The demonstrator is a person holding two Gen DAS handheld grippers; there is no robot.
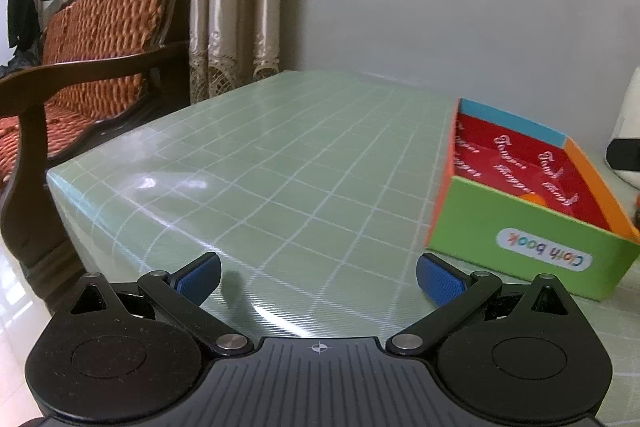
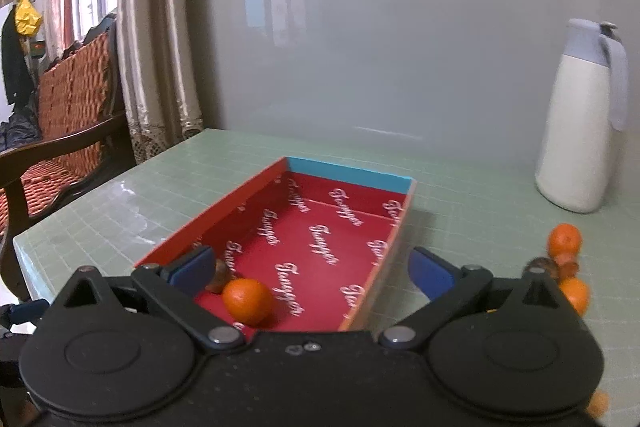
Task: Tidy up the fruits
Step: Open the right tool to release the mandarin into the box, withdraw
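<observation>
In the box (image 2: 320, 247): one orange (image 2: 248, 301) | left tool (image 1: 318, 277) apart | right tool (image 2: 310, 271) apart, empty

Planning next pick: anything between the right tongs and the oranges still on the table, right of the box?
Nothing visible. The right tongs are open over the box; the loose oranges lie on bare table right of the box wall.
</observation>
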